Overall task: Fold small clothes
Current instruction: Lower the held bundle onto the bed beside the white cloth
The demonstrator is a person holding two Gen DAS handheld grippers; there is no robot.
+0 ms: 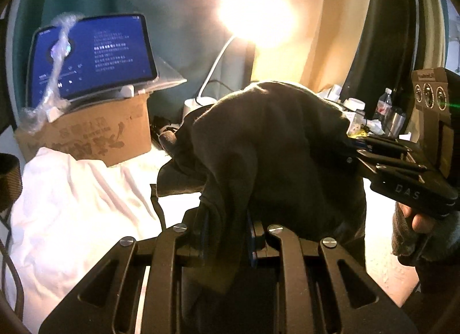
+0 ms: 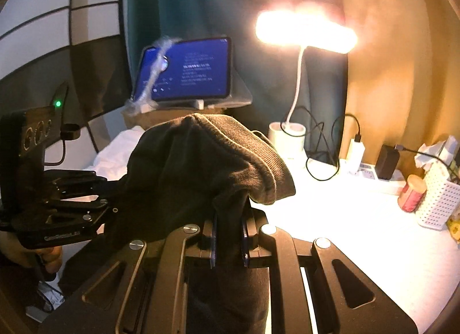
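Glaring lamp (image 2: 306, 32), dim fisheye edges

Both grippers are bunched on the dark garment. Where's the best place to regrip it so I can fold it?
Probably the ribbed hem of the dark garment. It drapes free over the right gripper, facing the lamp side, so approach from there; the left gripper holds only crumpled cloth.

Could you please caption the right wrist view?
Both grippers clamp a dark ribbed knit garment above the white table.
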